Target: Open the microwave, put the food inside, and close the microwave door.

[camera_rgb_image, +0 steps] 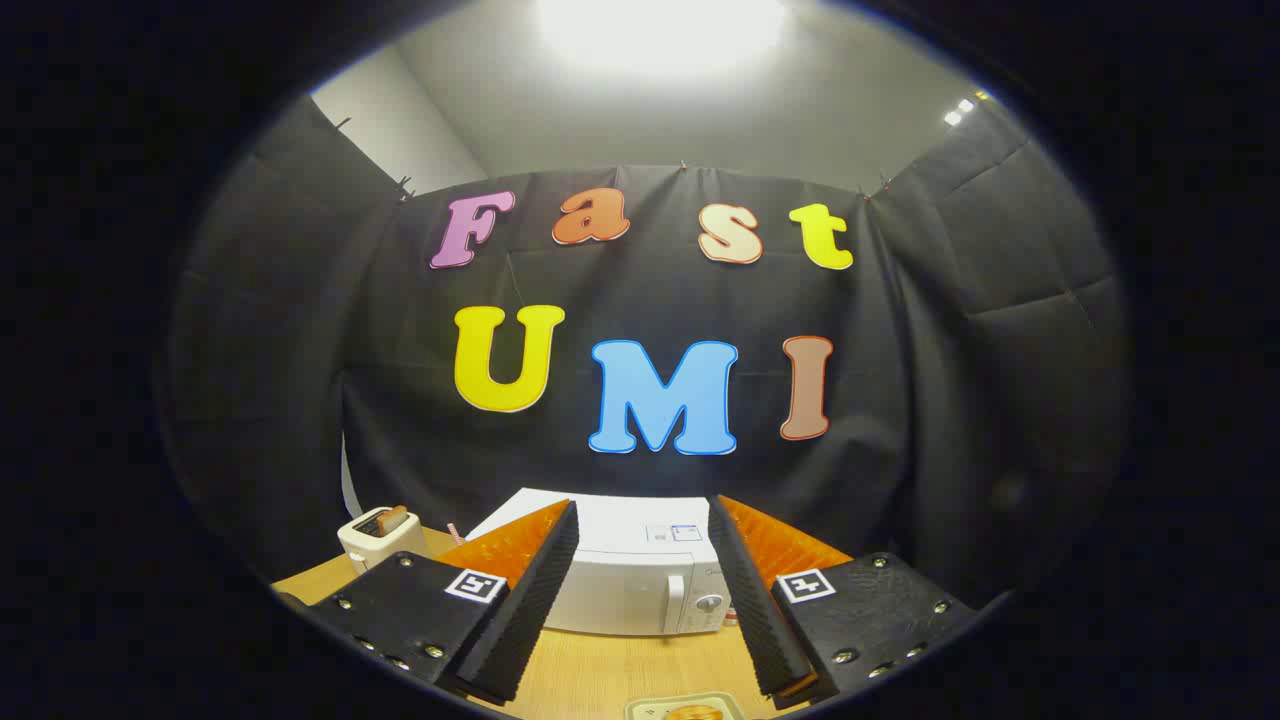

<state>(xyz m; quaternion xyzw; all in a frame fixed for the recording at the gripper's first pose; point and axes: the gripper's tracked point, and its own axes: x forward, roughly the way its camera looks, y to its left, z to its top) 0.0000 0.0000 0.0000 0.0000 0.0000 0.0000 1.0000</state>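
White, box-shaped microwave oven [640,580] stands on the light wooden counter [600,675], backed against the black cloth wall of the booth. Its door is closed; a vertical pale handle [675,603] sits right of the door, with a round knob [708,603] just beside it on the control panel. A small label [673,533] lies on the microwave's flat top.

Gripper [642,600] is held above the counter, pointing at the microwave. Jaws stand wide apart with nothing between them but the view of the microwave front; they touch nothing. The microwave lies beyond the fingertips, framed in the gap.

Food: a small pale tray [688,708] with something orange-brown on it rests on the counter below the jaws, nearer than the microwave, partly cut off so its contents cannot be made out.

Cream-coloured toaster [380,538] with a brown slice of toast [386,520] standing in its slot sits on the counter to the left of the microwave, apart from it.

Bright ceiling lamp [660,30] glares overhead on the white ceiling.
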